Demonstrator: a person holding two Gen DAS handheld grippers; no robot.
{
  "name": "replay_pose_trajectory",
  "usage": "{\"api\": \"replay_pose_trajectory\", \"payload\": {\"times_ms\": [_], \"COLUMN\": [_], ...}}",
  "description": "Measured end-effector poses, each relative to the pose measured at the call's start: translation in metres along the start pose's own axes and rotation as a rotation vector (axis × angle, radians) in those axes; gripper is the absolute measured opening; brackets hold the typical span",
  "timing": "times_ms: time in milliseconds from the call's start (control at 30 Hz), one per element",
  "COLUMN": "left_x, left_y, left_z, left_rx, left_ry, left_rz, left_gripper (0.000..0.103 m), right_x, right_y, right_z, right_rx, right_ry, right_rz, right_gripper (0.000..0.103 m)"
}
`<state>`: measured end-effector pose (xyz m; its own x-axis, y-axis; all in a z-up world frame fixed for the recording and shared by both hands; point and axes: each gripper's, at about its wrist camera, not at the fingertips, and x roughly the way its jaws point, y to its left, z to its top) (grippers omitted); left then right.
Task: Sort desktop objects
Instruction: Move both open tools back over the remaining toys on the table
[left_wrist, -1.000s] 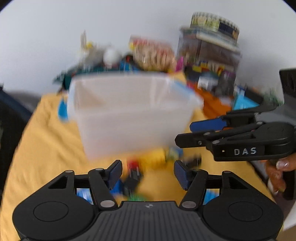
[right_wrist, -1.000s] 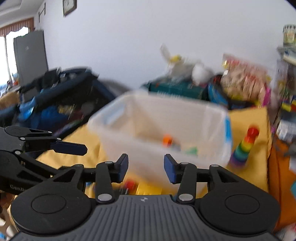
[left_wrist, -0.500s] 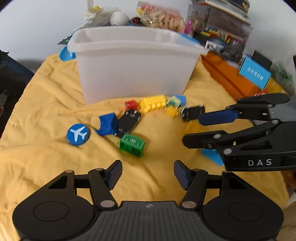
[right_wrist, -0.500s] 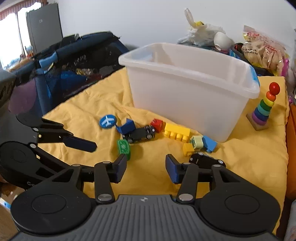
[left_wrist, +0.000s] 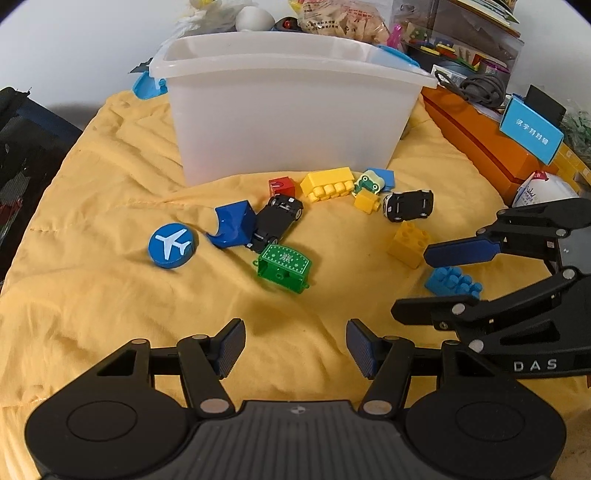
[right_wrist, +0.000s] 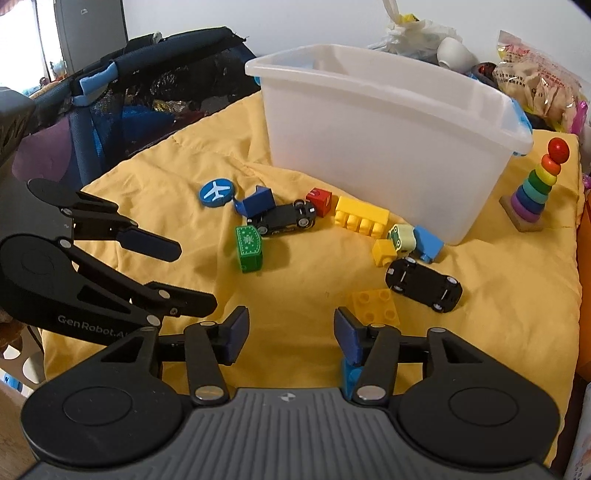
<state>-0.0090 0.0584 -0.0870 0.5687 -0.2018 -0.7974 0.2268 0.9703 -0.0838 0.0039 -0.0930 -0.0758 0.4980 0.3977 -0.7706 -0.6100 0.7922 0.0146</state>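
Toys lie on a yellow cloth (left_wrist: 92, 288) before a white plastic bin (left_wrist: 291, 107): a blue plane disc (left_wrist: 170, 244), a green chest (left_wrist: 284, 263), a blue piece (left_wrist: 233, 223), two black cars (left_wrist: 277, 221) (left_wrist: 407, 205), a red cube (left_wrist: 281, 187), yellow bricks (left_wrist: 327, 184) (left_wrist: 408, 243) and a light blue brick (left_wrist: 452, 282). My left gripper (left_wrist: 295, 349) is open and empty, low over the cloth, short of the green chest. My right gripper (right_wrist: 290, 334) is open and empty, just before the yellow square brick (right_wrist: 376, 305); the light blue brick (right_wrist: 349, 373) lies under its right finger.
A rainbow ring stacker (right_wrist: 535, 184) stands right of the bin. Orange boxes (left_wrist: 480, 136) and clutter line the right side. A dark blue mesh playpen (right_wrist: 140, 103) stands left of the cloth. Bags and snacks (left_wrist: 343, 18) sit behind the bin.
Both grippers have pulled back and tilted down from the bin, so the toys on the cloth came into view. Both stayed open; the right gripper has sunk lower over the light blue brick.
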Motion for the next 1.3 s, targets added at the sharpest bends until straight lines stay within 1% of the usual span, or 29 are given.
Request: {"api": "replay_pose_trajectory", "payload": {"times_ms": [267, 667, 1033, 1267, 1300], "left_x": [0.002, 0.005, 0.008, 0.008, 0.008], "left_y": [0.006, 0.009, 0.011, 0.011, 0.011], "left_z": [-0.002, -0.003, -0.002, -0.001, -0.001], "left_rx": [-0.015, -0.022, -0.014, -0.011, -0.012], "left_ry": [0.009, 0.017, 0.018, 0.009, 0.008], "left_rz": [0.002, -0.005, -0.014, -0.022, -0.024], "left_gripper": [0.064, 0.064, 0.064, 0.064, 0.064], "right_x": [0.006, 0.011, 0.012, 0.015, 0.015], "right_y": [0.007, 0.005, 0.001, 0.001, 0.001], "right_z": [-0.003, -0.005, -0.006, -0.007, -0.007], "right_rx": [-0.020, -0.009, 0.005, -0.001, -0.002], "right_ry": [0.028, 0.050, 0.045, 0.059, 0.058], "right_rz": [0.012, 0.011, 0.005, 0.003, 0.004], "right_gripper": [0.058, 0.060, 0.060, 0.060, 0.059]}}
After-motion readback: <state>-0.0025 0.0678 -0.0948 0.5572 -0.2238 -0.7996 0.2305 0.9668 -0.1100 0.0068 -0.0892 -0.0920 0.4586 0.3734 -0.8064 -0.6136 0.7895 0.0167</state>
